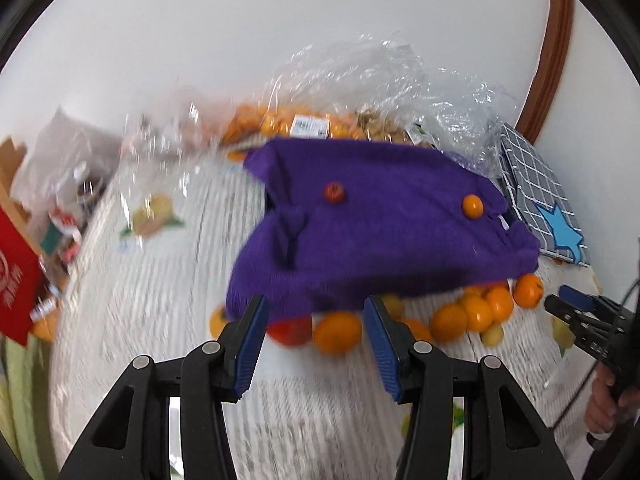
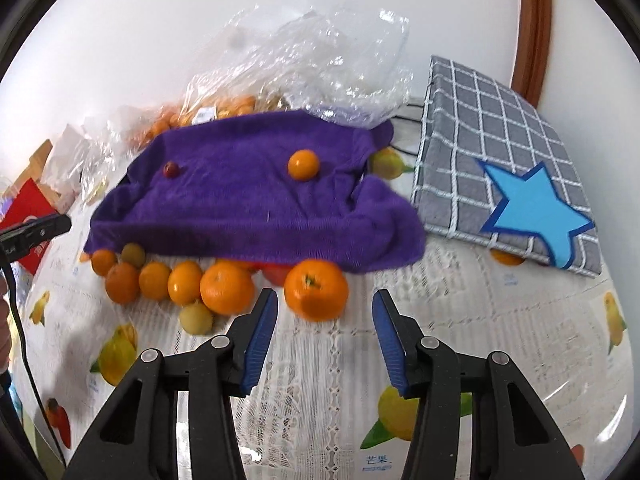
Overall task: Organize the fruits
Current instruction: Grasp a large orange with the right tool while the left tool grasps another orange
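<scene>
Right gripper (image 2: 325, 320) lining up, jaws spread, orange (image 2: 316, 290) just ahead between them; left gripper (image 1: 316, 326) released too; next, advance and clamp

A plain white wall (image 2: 160, 20) rises behind a table spread with a white lace cloth (image 2: 328, 360) printed with fruit pictures. A curved brown wooden frame (image 2: 534, 20) stands against the wall at right

Both fisheye views are bright and evenly lit, with a black vignette at curved edges. The left wrist view is motion-smeared, most across the bench (image 1: 160, 280). Glare glints on the plastic bag (image 2: 316, 52); the purple cloth (image 2: 256, 200) casts soft shadow.
</scene>
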